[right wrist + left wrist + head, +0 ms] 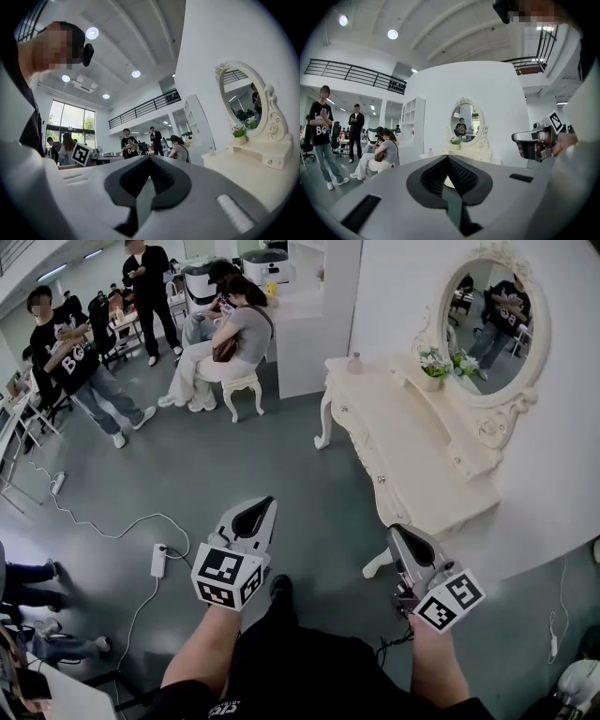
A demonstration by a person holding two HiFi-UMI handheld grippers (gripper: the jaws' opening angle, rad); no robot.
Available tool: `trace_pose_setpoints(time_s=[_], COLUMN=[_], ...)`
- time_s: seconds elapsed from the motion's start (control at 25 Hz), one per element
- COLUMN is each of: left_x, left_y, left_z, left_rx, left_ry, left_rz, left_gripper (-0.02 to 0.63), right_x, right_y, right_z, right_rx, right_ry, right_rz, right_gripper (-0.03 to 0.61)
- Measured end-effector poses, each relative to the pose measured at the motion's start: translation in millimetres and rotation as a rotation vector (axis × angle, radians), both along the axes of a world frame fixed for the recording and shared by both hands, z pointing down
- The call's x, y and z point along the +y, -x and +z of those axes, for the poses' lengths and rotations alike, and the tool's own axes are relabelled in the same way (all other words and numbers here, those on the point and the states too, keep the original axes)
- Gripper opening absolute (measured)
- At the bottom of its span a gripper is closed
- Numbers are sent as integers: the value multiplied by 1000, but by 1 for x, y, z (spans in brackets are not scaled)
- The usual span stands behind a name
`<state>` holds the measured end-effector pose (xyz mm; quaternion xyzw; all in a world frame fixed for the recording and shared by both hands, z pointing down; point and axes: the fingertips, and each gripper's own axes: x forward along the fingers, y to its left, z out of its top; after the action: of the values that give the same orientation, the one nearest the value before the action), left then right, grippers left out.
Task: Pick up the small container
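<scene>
**A:** Small container (354, 363): we log it upright on the cream surface (412, 442), at the end farthest from us in the head view, close to the corner. It looks pinkish and is too small for further detail.

**B:** Is anything in contact with it?

**A:** We see nothing touching it. A potted plant (432, 367) stands further along on the raised shelf below the oval mirror (492, 324), apart from the container.

**B:** Left tongs (265, 505)?

**A:** Closed. In the left gripper view the tips meet, with nothing between them. In the head view they hang over the grey floor (300, 465), well apart from the surface and the container.

**B:** Right tongs (394, 532)?

**A:** Closed as well. We note the tips are together and empty in the right gripper view. They sit near the surface's closest curved leg, well apart from the container.

**B:** Other entries?

**A:** A white power strip (158, 560) and its cable lie on the floor to the left of the left tongs. A person sits on a white stool (242, 388) beyond the far end of the surface. Others stand further back.
</scene>
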<state>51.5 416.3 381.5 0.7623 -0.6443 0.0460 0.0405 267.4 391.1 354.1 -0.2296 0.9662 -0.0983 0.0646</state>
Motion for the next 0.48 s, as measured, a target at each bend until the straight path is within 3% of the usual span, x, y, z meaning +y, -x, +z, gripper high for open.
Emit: trace_pose_setpoints(time_s=[0.2, 0.48], left_x=[-33, -101], left_y=[20, 82], left_z=[1, 9], left_rx=[3, 28], left_ry=[-5, -9], left_rz=[-3, -9], left_gripper=[5, 5], right_x=[-37, -107], right_y=[17, 72], right_z=[11, 13], right_rx=[22, 59], right_ry=[22, 24], right_rz=[-2, 12], right_gripper=[9, 11])
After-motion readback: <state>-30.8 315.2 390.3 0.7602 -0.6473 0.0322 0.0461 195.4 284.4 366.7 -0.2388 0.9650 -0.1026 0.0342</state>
